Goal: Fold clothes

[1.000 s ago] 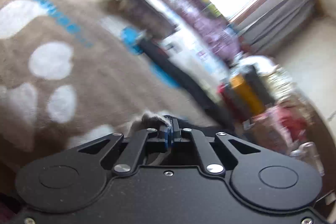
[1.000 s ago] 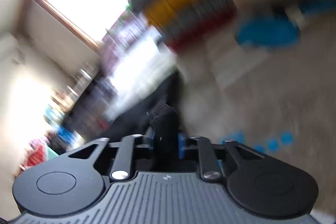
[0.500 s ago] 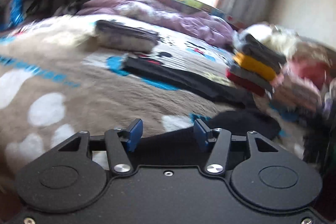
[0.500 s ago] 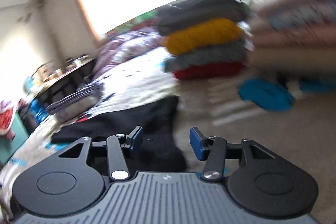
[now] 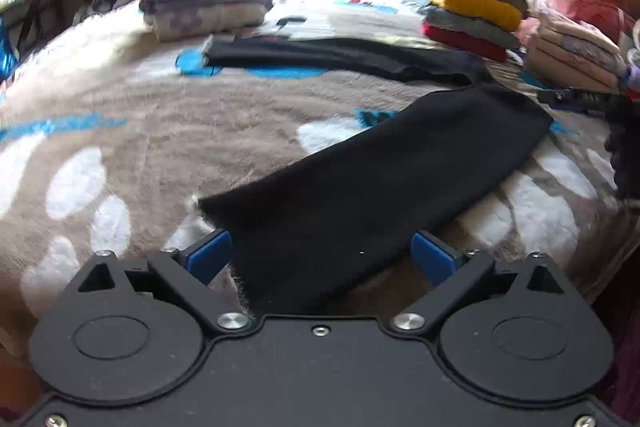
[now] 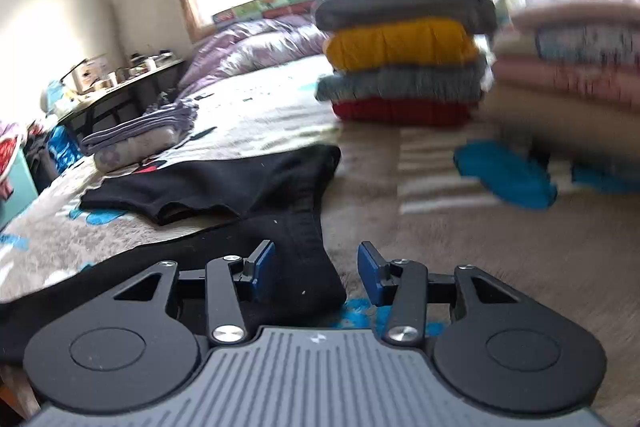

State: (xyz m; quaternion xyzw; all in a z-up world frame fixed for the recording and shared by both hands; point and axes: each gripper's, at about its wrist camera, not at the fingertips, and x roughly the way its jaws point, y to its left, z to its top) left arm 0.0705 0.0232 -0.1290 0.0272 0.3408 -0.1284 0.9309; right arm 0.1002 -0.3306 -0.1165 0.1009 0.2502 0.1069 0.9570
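Both my tools, left (image 5: 322, 259) and right (image 6: 316, 269), had released the black garment (image 5: 384, 171) and stood spread; next crease needs squared edges.

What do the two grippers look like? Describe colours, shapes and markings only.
Both are matte black, with two round disc housings, triangular cut-outs, angled linkage bars with silver pivot screws, and blue pads on the fingertips. The left gripper has a plain flat black body with small screws. The right gripper has a grey ribbed body bearing a small white mark. No cables or sleeves show.
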